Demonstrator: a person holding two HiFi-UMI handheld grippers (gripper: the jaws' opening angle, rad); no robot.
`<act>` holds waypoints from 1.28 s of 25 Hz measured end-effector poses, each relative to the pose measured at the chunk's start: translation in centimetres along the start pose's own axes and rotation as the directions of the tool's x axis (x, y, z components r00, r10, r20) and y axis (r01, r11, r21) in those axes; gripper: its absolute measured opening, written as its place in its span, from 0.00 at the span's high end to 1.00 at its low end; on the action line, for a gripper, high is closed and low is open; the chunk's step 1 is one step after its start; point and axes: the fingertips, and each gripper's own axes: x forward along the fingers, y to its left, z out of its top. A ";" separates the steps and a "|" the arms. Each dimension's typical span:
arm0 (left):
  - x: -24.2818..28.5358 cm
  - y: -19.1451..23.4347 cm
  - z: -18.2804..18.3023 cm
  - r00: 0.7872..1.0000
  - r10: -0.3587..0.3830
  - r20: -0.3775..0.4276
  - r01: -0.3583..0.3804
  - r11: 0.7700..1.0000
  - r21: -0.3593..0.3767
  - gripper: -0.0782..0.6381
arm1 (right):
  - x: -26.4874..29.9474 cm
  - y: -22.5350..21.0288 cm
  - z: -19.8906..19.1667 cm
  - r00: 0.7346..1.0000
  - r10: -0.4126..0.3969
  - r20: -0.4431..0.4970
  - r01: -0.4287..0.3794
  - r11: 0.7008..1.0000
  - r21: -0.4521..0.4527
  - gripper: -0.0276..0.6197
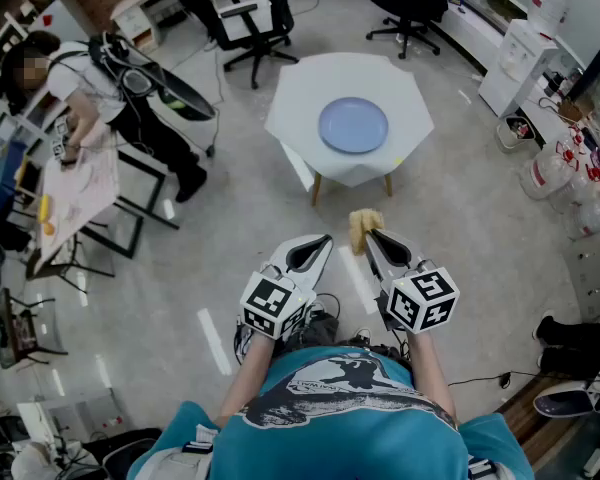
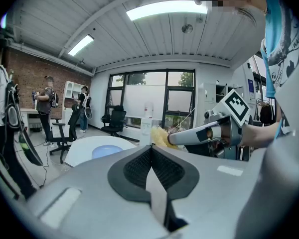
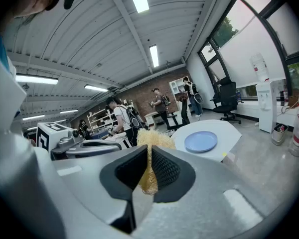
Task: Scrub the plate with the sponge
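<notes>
- Right hand-held gripper (image 1: 372, 236) — clenched on the yellow sponge (image 1: 361, 226), which sticks out past its jaws
- Left hand-held gripper (image 1: 323, 240) — jaws pressed together, nothing between them
- Blue plate (image 1: 353, 125) lies mid-top on the white table (image 1: 300, 83), well apart from the 2 hand-held grippers

At six o'clock in the head view, the person wears a teal T-shirt (image 1: 340, 433) with a grey-and-white print. The left gripper (image 1: 326, 239) and right gripper (image 1: 371, 234) are light-grey shells with black ribbed pads (image 2: 164, 171), each bearing a white cube (image 1: 270, 306) with black square markers.
</notes>
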 end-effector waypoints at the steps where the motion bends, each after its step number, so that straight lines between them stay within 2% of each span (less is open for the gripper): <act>1: -0.1 0.1 -0.1 1.000 0.001 0.000 -0.001 1.000 0.000 0.87 | 0.1 0.0 0.0 1.000 -0.001 0.003 0.001 1.000 0.001 0.92; 20: -2.5 6.1 -0.7 0.999 -0.034 0.001 0.034 0.999 0.013 0.87 | 5.6 2.2 0.0 0.998 -0.052 0.034 0.050 0.998 0.042 0.91; 32: -1.2 6.1 -1.2 0.995 -0.099 -0.009 0.099 0.995 0.000 0.87 | 5.2 0.3 -0.8 0.991 -0.137 0.008 0.136 0.988 0.073 0.91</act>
